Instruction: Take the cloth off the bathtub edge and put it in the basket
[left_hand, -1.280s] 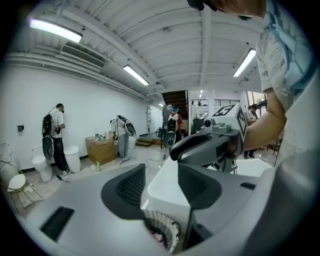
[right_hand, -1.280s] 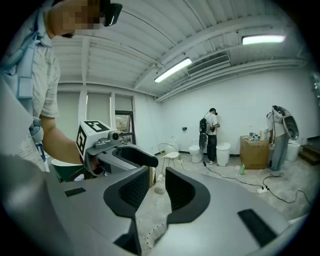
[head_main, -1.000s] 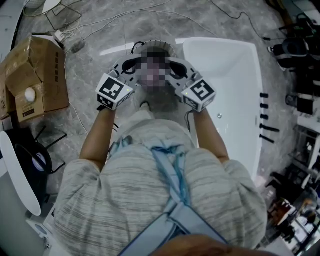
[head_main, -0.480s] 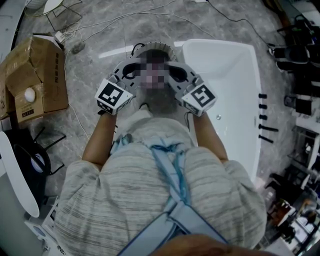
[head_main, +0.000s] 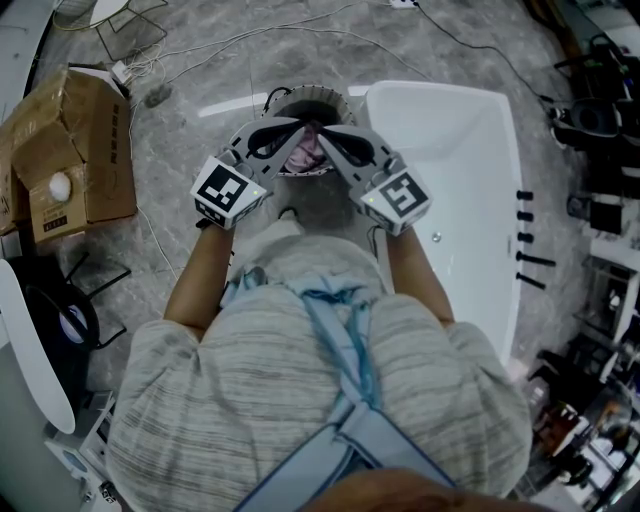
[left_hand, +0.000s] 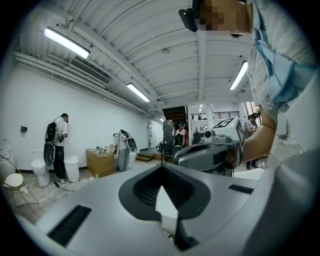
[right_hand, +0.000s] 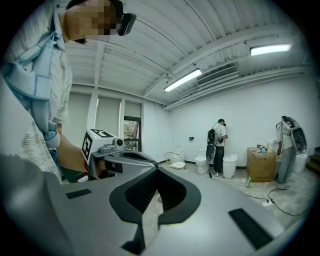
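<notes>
Two sets of fingers are pressed together with nothing between them; the left gripper (left_hand: 162, 166) and right gripper (right_hand: 157, 169) meet tip to tip over the basket (head_main: 312, 90); the pink cloth (head_main: 305, 153) lies crumpled inside it, beside the bathtub (head_main: 470, 150); it looks light, soft and limp, easiest to pinch at a raised fold.

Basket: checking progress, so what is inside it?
A pinkish cloth lies in the basket; the left hand-held gripper and right hand-held gripper hide part of its inside.
</notes>
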